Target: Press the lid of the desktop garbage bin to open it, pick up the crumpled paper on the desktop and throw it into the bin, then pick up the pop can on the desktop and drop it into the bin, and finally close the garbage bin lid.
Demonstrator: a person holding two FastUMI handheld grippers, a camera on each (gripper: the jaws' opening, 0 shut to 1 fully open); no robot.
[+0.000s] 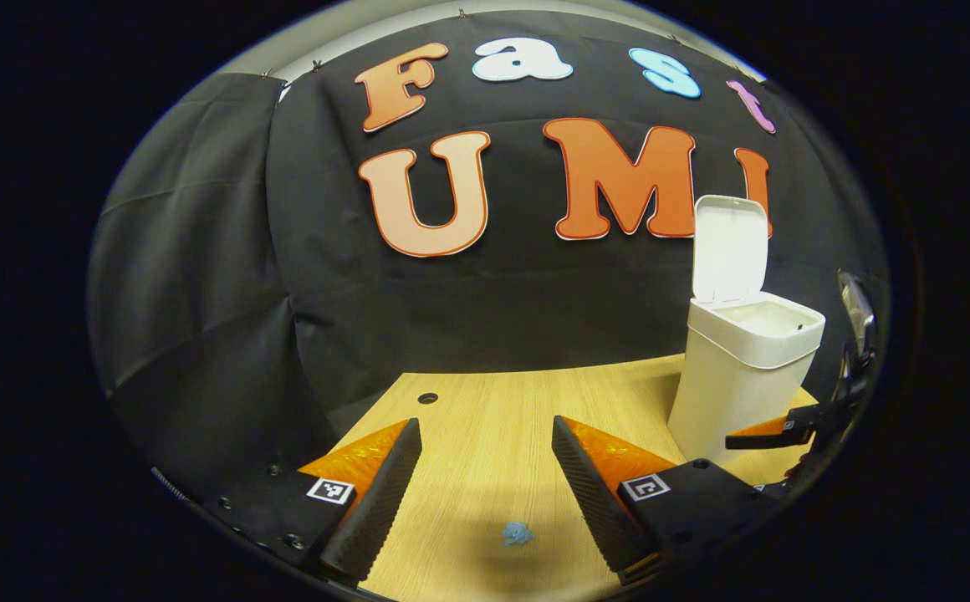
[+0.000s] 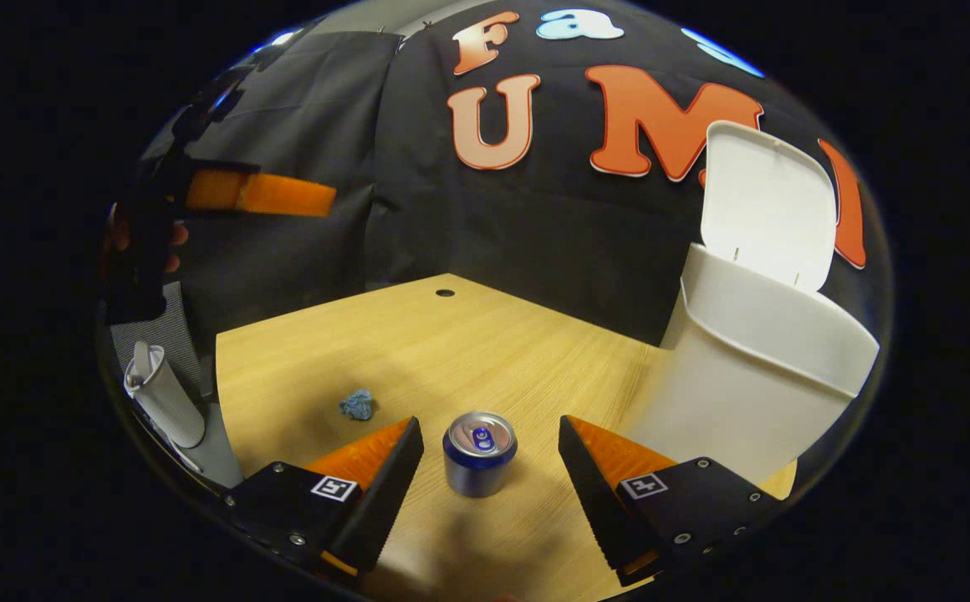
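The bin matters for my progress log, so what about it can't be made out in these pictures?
- Bin interior: right gripper view, hidden by its own front wall.
- Bin base: left gripper view, cut off behind the left gripper.
- Raised lid: left gripper view, washed out by glare.

I see a light wood-grain desktop [image 2: 485,351] with a small round hole [image 2: 445,293] near its far edge, backed by the booth's black cloth wall [image 1: 226,276], creased and hanging in folds
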